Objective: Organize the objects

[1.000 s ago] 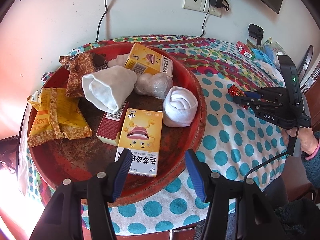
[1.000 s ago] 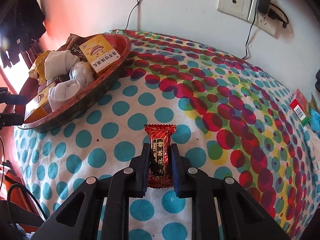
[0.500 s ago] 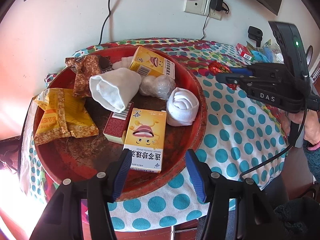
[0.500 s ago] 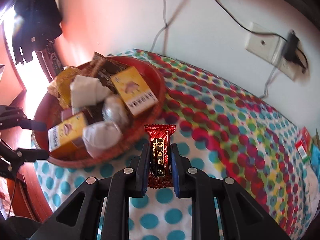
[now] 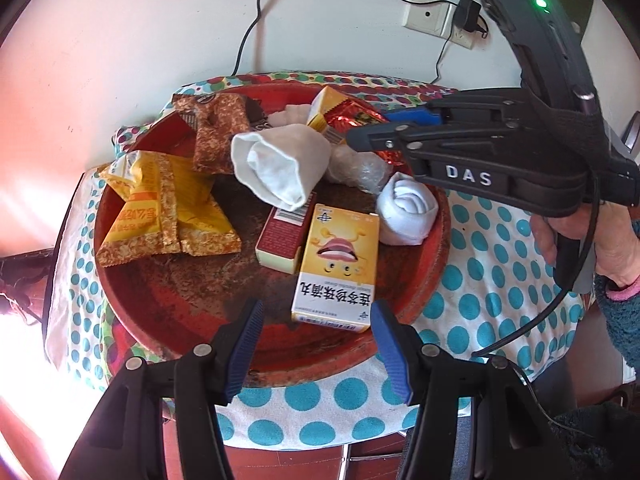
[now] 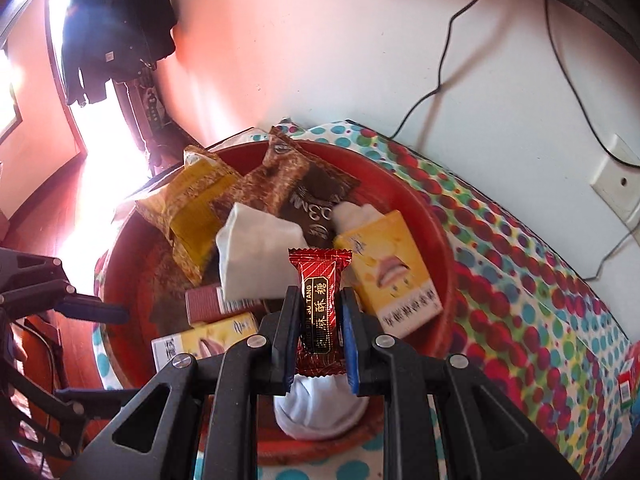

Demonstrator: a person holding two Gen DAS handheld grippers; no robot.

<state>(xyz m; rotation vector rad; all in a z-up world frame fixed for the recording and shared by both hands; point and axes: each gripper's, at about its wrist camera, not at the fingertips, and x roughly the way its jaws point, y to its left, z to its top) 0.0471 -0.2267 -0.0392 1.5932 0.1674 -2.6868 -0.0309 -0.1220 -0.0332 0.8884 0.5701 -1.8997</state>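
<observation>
Over the red tray (image 6: 438,240) holding two yellow boxes (image 5: 338,266), right tongs (image 6: 320,320) clamp one candy (image 6: 319,300); left tongs (image 5: 316,344) gape, holding nothing.

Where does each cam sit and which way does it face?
Left wrist: on the left gripper, jaws open, facing the red tray from its near edge; the person's right hand shows.
Right wrist: on the right gripper, jaws shut on the red candy, above the tray facing the wall.
Shared: tray, candy, rolled white sock.
</observation>
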